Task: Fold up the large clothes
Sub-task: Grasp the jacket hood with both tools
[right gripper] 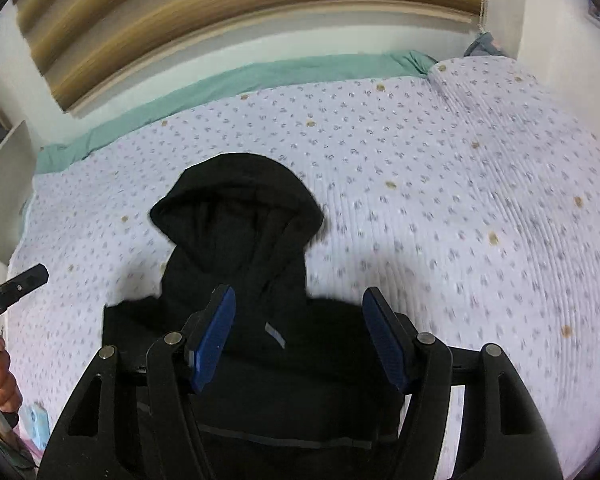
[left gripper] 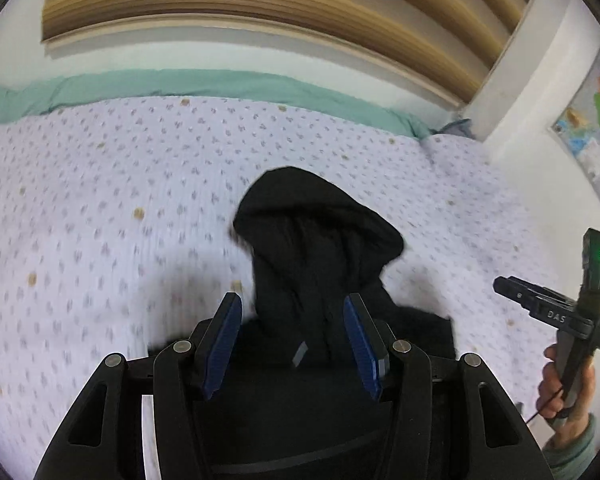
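Note:
A black hooded garment [left gripper: 316, 248] lies on the bed, its hood pointing toward the far wall; it also shows in the right wrist view [right gripper: 240, 240]. My left gripper [left gripper: 294, 300] is open, its blue pads [left gripper: 224, 336] apart above the garment's body. My right gripper [right gripper: 298, 294] is open too, hovering over the garment below the hood. Neither holds cloth. The right gripper's body [left gripper: 572, 312] shows at the right edge of the left view, held by a hand. The left gripper's tip [right gripper: 16, 288] shows at the left edge of the right view.
The bed has a pale lilac dotted cover [left gripper: 120, 184] with a teal sheet [left gripper: 180, 84] along the far edge. A wooden slatted panel [left gripper: 240, 0] hangs on the wall behind. A white pillar [left gripper: 532, 92] and a coloured map [left gripper: 596, 120] stand at the right.

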